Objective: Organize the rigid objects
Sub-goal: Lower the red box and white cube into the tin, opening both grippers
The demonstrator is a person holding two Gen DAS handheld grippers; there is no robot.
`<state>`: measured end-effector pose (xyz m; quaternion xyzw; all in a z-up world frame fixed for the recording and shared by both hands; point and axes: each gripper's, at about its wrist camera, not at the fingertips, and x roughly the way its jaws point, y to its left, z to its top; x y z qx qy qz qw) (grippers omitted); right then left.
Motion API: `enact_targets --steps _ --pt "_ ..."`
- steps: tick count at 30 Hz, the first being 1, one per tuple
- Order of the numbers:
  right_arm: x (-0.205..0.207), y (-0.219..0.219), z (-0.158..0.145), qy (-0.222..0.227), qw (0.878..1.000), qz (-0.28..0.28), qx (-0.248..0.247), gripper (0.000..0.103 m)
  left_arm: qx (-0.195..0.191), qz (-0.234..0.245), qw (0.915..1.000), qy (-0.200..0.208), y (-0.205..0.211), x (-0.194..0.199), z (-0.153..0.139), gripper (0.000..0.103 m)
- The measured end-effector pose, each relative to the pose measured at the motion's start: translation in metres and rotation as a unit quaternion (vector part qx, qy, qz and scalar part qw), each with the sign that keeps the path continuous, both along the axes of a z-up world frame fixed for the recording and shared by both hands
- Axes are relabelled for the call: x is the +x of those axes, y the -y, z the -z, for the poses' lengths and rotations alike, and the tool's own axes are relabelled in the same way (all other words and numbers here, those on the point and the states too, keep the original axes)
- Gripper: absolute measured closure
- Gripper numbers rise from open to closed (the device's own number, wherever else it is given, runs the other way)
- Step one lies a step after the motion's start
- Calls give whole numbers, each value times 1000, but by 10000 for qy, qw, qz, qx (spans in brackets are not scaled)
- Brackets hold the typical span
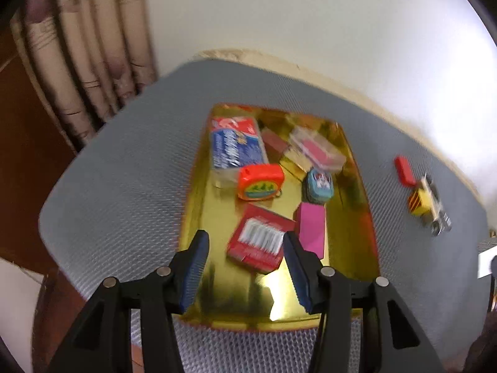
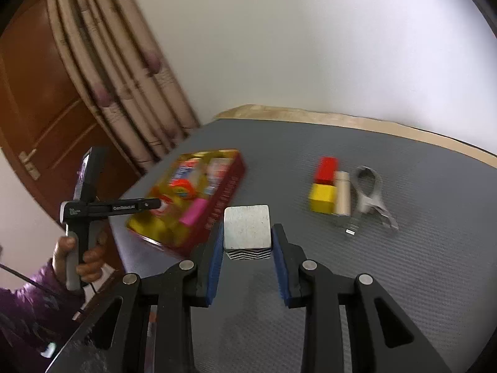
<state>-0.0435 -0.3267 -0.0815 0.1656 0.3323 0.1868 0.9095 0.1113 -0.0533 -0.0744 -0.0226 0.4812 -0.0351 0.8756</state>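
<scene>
Your right gripper is clamped on the stiff, likely light cube, pads on opposite flat faces; your left gripper hangs unclenched, empty.

Looks like a home room. Patterned beige curtain hangs at 10 o'clock, brown wooden door with brass handle at 9 o'clock, plain white wall at 12. Grey textured mat covers a light wooden table holding household odds and ends.
</scene>
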Motion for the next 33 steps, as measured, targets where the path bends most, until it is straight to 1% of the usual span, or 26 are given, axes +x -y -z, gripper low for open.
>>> enact_targets --steps 2,4,6,7,10,12,15,17,20,23,26,27,30,33 --pt "14 -22 -9 72 9997 -245 -39 75 -22 -248 9994 221 -10 -17 -13 52" --pt "30 -44 -15 103 9988 -482 -64 75 114 -602 9970 468 -20 -41 -25 45" --pt "48 -66 -17 82 9977 -660 -137 75 46 -794 9950 599 -28 -59 -27 41" --pt "60 -80 -17 30 9971 -742 -176 75 -35 -857 9943 626 -32 -68 -26 41" --pt "94 -111 -12 -235 9949 -967 -182 75 -124 -784 9953 562 -35 -78 -20 41" --pt "112 -127 -7 -423 9935 -1030 -254 75 -33 -717 9957 582 -32 -77 -18 41" --pt "135 -151 2 -658 9909 -1087 -441 75 164 -623 9951 747 -26 -79 -15 41" --pt "148 -162 11 -861 9893 -1025 -576 75 165 -548 9954 765 -24 -79 -13 41" --pt "162 -173 21 -1061 9874 -1021 -573 75 77 -522 9957 758 -29 -77 -12 41" --pt "171 -182 26 -1163 9861 -940 -731 75 26 -532 9957 760 -34 -75 -12 41" --pt "178 -185 31 -1302 9851 -928 -633 73 -44 -528 9960 719 -37 -74 -11 41" --pt "180 -185 31 -1291 9858 -879 -619 72 -72 -518 9962 698 -37 -73 -11 41" --pt "177 -177 24 -1129 9904 -729 -325 62 -49 -518 9962 702 -35 -73 -10 41" --pt "153 -156 11 -692 9964 -478 -73 61 -12 -504 9960 735 -34 -74 -10 41"
